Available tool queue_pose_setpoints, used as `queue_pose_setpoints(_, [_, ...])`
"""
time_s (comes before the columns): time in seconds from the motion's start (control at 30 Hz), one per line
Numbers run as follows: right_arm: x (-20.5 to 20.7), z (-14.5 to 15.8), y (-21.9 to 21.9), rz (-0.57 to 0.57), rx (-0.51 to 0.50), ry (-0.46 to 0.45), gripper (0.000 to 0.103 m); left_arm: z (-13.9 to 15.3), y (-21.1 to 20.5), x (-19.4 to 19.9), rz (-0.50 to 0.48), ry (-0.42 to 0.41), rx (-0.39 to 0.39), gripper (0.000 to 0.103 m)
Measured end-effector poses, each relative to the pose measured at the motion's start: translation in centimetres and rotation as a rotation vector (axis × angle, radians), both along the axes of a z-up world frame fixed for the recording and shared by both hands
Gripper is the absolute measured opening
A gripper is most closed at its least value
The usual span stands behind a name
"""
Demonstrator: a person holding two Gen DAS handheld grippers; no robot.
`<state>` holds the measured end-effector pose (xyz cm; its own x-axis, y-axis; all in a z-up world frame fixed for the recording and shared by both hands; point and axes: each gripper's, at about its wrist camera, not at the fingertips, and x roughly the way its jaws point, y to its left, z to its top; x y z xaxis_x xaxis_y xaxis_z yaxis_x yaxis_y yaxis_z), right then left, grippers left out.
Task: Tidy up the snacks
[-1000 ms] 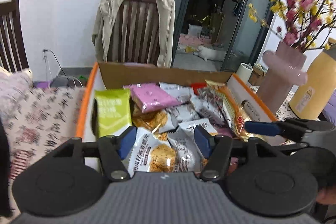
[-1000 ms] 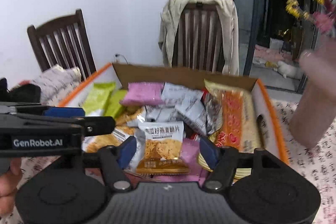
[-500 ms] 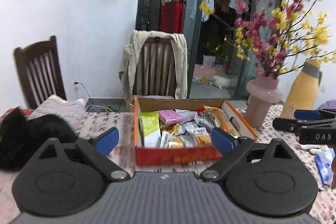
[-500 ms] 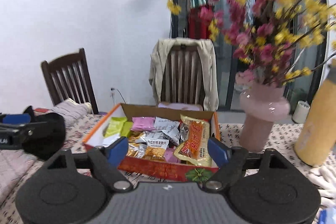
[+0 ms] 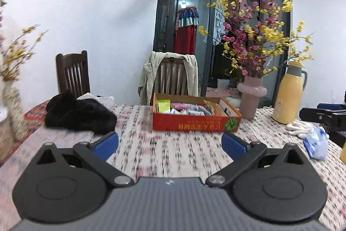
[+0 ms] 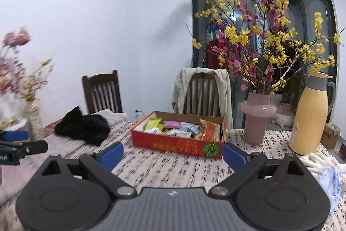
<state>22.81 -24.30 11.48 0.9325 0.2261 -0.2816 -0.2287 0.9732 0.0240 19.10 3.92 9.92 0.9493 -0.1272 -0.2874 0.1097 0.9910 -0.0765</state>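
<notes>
Snack packets [image 5: 186, 109] all lie inside the red box [image 5: 194, 124], 12 o'clock on the table [image 5: 168, 151]. Left gripper [image 5: 169, 143] and right gripper [image 6: 173, 154] both spread wide, empty. Task looks finished; nothing left outside.

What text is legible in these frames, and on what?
"LAI": tail of a cut-off white label on the left gripper body, at the right wrist view's left edge.
Red box front: gold characters, too blurred.
Snack packets: too small.
Yellow flask label: unreadable.
</notes>
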Motion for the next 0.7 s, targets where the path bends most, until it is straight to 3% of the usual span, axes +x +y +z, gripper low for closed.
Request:
queue_pose_setpoints(0.17, [-7.5,-3.8,-0.6,0.001,0.031,-0.026,0.102,-3.7,0.9,-8.5,0.059,-0.008,0.004,0.103])
queue_pose_setpoints(0.3, [-11.9,-7.3,0.0,-0.047,0.051,0.003,0.103,-5.9,0.9,-13.0,0.102,-0.003,0.067,0.103])
queue_pose_setpoints(0.5, [-18.0,-10.7,1.5,-0.136,-0.043,0.005,0.103,-8.3,-0.5,-16.2,0.117,0.028,0.13,0.103])
queue_pose_setpoints(0.7, [-22.3,-12.6,2.2,-0.14,0.04,0.051,0.103,-10.0,-1.5,-18.0,0.09,0.113,0.06,0.103])
